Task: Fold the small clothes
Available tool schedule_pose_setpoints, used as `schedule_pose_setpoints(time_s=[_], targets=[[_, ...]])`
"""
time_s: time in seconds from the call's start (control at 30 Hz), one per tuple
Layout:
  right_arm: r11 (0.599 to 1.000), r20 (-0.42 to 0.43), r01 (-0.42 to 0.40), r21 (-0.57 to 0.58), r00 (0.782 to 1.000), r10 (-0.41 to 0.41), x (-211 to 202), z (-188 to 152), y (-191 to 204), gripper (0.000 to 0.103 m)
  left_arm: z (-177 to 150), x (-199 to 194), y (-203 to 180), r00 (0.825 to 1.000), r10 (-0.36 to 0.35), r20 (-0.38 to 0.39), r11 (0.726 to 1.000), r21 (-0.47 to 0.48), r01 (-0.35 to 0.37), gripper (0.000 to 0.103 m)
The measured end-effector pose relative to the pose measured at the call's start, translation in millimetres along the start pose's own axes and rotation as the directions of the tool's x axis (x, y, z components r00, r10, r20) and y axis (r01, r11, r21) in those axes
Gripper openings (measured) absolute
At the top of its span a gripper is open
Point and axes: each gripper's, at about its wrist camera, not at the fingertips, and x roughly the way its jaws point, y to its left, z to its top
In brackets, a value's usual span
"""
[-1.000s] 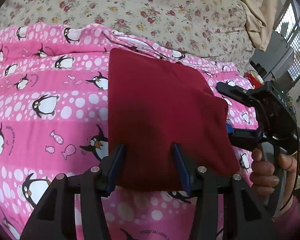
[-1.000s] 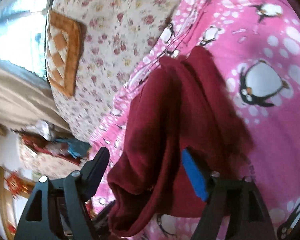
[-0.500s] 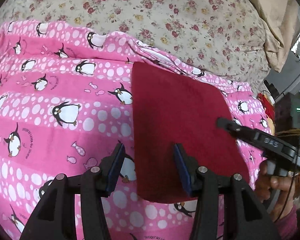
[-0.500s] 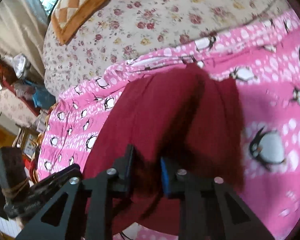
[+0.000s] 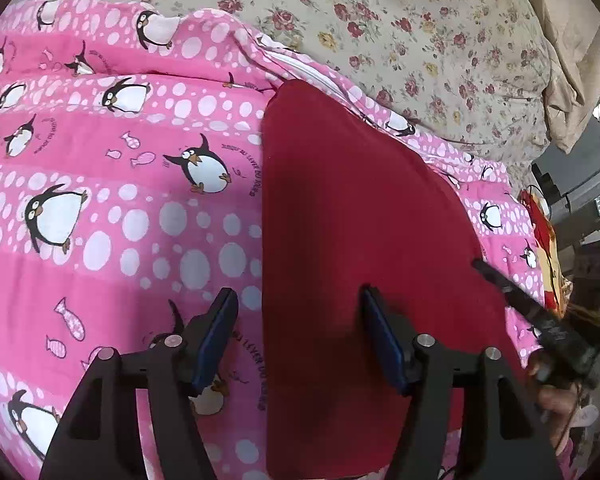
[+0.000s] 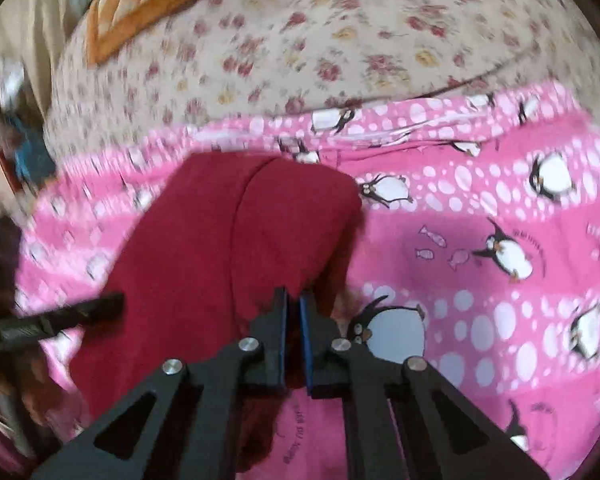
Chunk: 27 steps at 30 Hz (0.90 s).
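**Red cloth on the penguin blanket**

Pink penguin-print blanket [image 5: 112, 216] fills the left and centre of the left wrist view, spread over a cream floral bedspread [image 5: 400, 20] that takes up the upper part of the frame. A beige cloth [image 5: 572, 60] lies bunched at the upper right edge.

On the blanket lies a dark red garment [image 5: 352, 220], smooth and flat, running from the centre of the frame down to the lower edge. The left gripper [image 5: 300, 320] has its jaws spread wide apart: the blue pad of one finger sits over the pink blanket just left of the garment's straight left edge, and the other lies over the red fabric. Nothing is pinched between them. At the lower right of this view the other tool shows as a black bar over the garment's right edge.

In the right wrist view, which is blurred, the same garment [image 6: 228, 240] occupies the centre left, with a curved fold line running down it. The right gripper [image 6: 294, 320] has its blue pads pressed nearly together on a raised bit of the red fabric at the garment's lower right edge. An orange checked cushion [image 6: 140, 4] lies at the upper left on the floral bedspread [image 6: 340, 40].
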Motion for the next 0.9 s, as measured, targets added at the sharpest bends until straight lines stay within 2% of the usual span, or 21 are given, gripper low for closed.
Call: schedule_pose_setpoints(time_s=[0.03, 0.07, 0.13, 0.2, 0.27, 0.33, 0.37, 0.4, 0.43, 0.5, 0.57, 0.63, 0.67, 0.73, 0.83, 0.9], targets=[[1.0, 0.015, -0.012, 0.029, 1.0, 0.012, -7, 1, -3, 0.031, -1, 0, 0, 1.0, 0.007, 0.004, 1.0, 0.004, -0.007, 0.045], [0.998, 0.028, -0.029, 0.055, 0.999, 0.028, -13, 1, -5, 0.045, -2, -1, -1, 1.0, 0.014, 0.009, 1.0, 0.01, -0.014, 0.045], [0.989, 0.06, -0.104, 0.109, 0.993, 0.098, -28, 0, -6, 0.052, -4, -1, -4, 0.999, 0.027, 0.02, 0.999, 0.017, -0.027, 0.045], [0.977, 0.052, -0.16, 0.139, 0.987, 0.154, -34, -6, -2, 0.069, -5, 0, -5, 0.999, 0.033, 0.021, 0.999, 0.013, -0.033, 0.045], [0.979, -0.013, -0.144, 0.145, 0.989, 0.147, -21, -15, 10, 0.078, -4, 1, -6, 0.999, 0.034, 0.019, 0.999, 0.007, -0.035, 0.045], [0.98, -0.095, -0.141, 0.14, 0.983, 0.155, -2, -29, 19, 0.071, -5, 1, -8, 0.999, 0.048, 0.021, 0.999, 0.006, -0.048, 0.045], [0.989, -0.115, -0.117, 0.091, 0.985, 0.127, 5, -34, 27, 0.05, -5, 1, -8, 0.998, 0.053, 0.021, 0.999, 0.008, -0.053, 0.045], [0.998, -0.112, -0.06, 0.027, 0.992, 0.062, 4, -36, 34, 0.035, -6, -1, -10, 0.999, 0.051, 0.016, 0.999, 0.015, -0.051, 0.045], [0.998, -0.1, -0.015, -0.06, 0.995, 0.009, 1, -38, 44, 0.032, -7, -3, -10, 0.999, 0.053, 0.012, 0.998, 0.022, -0.054, 0.045], [0.993, -0.081, 0.002, -0.121, 0.997, -0.012, -10, -38, 52, 0.018, -8, -5, -12, 0.999, 0.052, 0.014, 0.998, 0.03, -0.053, 0.046], [0.993, -0.074, 0.0, -0.118, 0.997, -0.008, -16, -40, 47, 0.015, -9, -4, -11, 0.999, 0.04, 0.015, 0.999, 0.023, -0.04, 0.052], [0.993, -0.098, 0.022, -0.119, 0.995, -0.034, -4, -49, 37, 0.015, -9, 4, -8, 1.0, 0.027, 0.001, 1.0, 0.0, -0.027, 0.059], [0.992, -0.116, 0.033, -0.118, 0.992, -0.047, 4, -54, 32, 0.014, -8, 8, -7, 1.0, 0.009, -0.017, 1.0, -0.011, -0.009, 0.059], [0.996, -0.106, 0.012, -0.092, 0.994, -0.022, 1, -58, 29, 0.014, -2, 9, -5, 0.999, -0.015, -0.037, 1.0, -0.016, 0.014, 0.059], [0.994, -0.104, -0.002, -0.106, 0.994, -0.009, -12, -57, 30, 0.013, 9, 5, -8, 1.0, -0.003, -0.018, 1.0, 0.008, 0.003, 0.059], [0.994, -0.103, -0.007, -0.106, 0.995, -0.004, -14, -58, 29, 0.014, 15, 13, -12, 0.999, -0.001, -0.037, 1.0, 0.03, 0.002, 0.059]])
